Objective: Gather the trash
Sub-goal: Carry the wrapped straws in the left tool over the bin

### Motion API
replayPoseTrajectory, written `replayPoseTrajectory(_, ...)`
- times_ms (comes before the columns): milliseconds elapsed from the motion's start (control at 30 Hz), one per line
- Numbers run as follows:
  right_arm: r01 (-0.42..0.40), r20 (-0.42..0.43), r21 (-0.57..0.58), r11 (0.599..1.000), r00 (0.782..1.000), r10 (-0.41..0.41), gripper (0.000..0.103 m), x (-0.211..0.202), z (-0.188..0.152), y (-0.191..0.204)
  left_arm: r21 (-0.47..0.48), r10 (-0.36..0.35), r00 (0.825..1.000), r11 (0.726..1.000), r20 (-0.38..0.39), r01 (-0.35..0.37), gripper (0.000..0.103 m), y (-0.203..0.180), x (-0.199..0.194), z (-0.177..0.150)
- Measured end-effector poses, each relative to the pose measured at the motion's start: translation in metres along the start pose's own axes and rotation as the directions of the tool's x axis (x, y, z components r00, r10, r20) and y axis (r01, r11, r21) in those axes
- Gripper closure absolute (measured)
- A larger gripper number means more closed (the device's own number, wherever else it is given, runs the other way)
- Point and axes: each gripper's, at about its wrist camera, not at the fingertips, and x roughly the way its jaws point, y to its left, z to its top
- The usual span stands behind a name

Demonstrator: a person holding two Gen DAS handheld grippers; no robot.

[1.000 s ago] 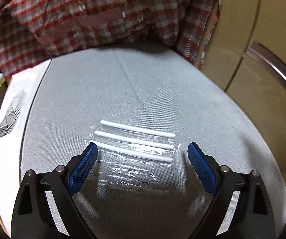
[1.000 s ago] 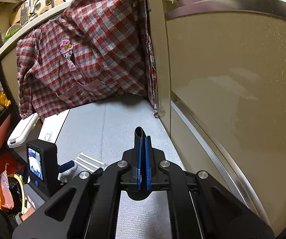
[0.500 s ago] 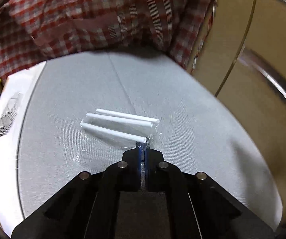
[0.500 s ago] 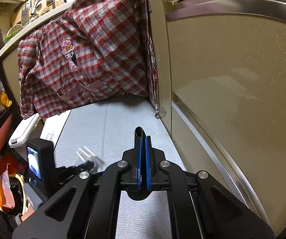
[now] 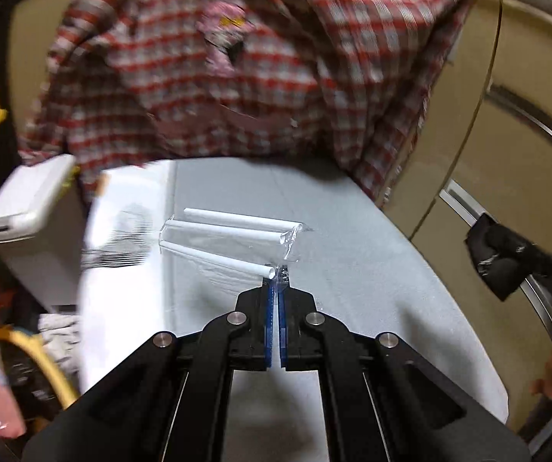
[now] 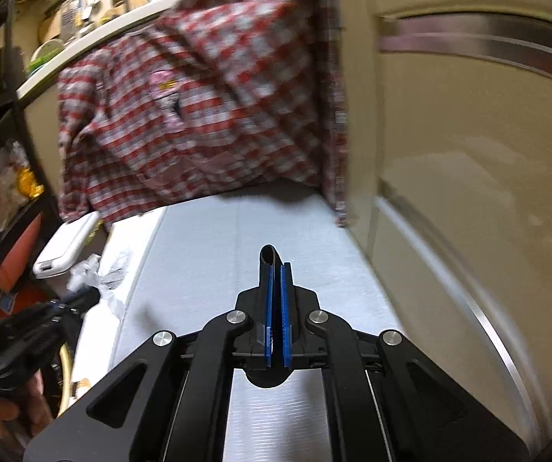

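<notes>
Clear plastic wrapper [image 5: 233, 242] with three white sticks inside hangs from the left gripper [image 5: 276, 288], whose jaws are closed on just its near corner, so it sits lifted above the grey surface [image 5: 372, 269]. That thin pinch on slick film is the risk: a quick swing could pull the corner free, or let the sticks slide out of an open end and scatter. The right gripper [image 6: 276, 288] has its jaws closed on nothing. A white bin [image 5: 25, 208] stands to the left, a likely place to drop it
</notes>
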Motion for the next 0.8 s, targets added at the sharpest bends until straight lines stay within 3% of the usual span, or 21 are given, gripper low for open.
replayPoseTrajectory(167, -0.124, -0.023, -0.069, 0.99, 0.992, 0.123, 0.099, -0.009, -0.01, 0.069, -0.018, 0.099, 0.995, 0.995, 0.022, -0.099, 0.101, 0.034, -0.056, -0.008)
replayPoseTrajectory(333, -0.264, -0.049, -0.163, 0.951, 0.964, 0.26, 0.099, -0.024, -0.026, 0.149, -0.044, 0.207, 0.978, 0.978, 0.035, -0.205, 0.101, 0.08, -0.113, -0.019)
replayPoseTrajectory(500, -0.403, -0.09, -0.234, 0.885, 0.915, 0.393, 0.099, -0.043, -0.048, 0.224, -0.096, 0.274, 0.961, 0.958, 0.035, -0.27, 0.101, 0.123, -0.156, -0.031)
replayPoseTrajectory(800, -0.53, -0.151, -0.262, 0.806, 0.848, 0.509, 0.099, -0.061, -0.072, 0.294, -0.179, 0.353, 0.935, 0.923, 0.037, -0.341, 0.101, 0.178, -0.206, -0.06)
